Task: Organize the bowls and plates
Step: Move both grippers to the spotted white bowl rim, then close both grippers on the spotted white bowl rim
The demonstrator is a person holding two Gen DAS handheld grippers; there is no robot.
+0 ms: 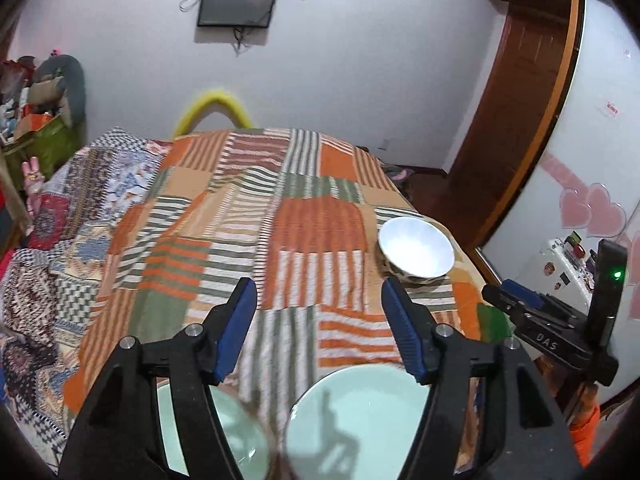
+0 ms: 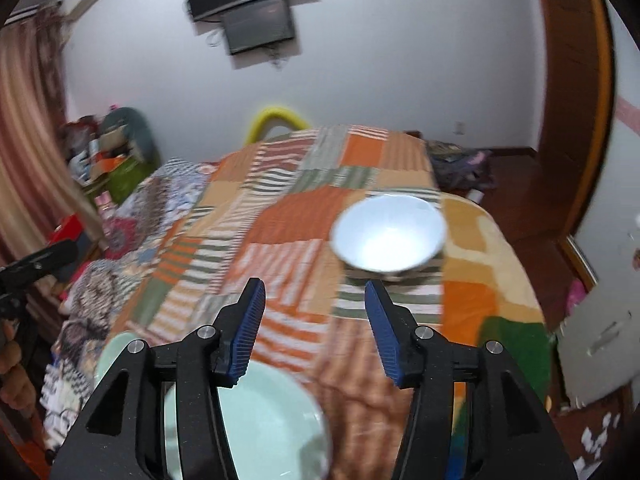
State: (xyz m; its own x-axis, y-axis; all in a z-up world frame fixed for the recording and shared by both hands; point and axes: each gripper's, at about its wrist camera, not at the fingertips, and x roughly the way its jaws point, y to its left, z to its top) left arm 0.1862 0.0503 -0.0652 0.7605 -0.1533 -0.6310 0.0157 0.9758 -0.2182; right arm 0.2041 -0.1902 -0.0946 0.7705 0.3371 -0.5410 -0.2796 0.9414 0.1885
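A white bowl sits on the patchwork blanket near the bed's right edge; it also shows in the right wrist view. Two pale green plates lie side by side at the near edge: one under my left gripper's right finger, the other to its left. My left gripper is open and empty above them. My right gripper is open and empty, just short of the bowl, with a green plate below it. The right gripper also shows at the right of the left wrist view.
The bed fills the middle of both views. A wooden door and a white wardrobe stand to the right. A cluttered green bin is at the far left. A screen hangs on the far wall.
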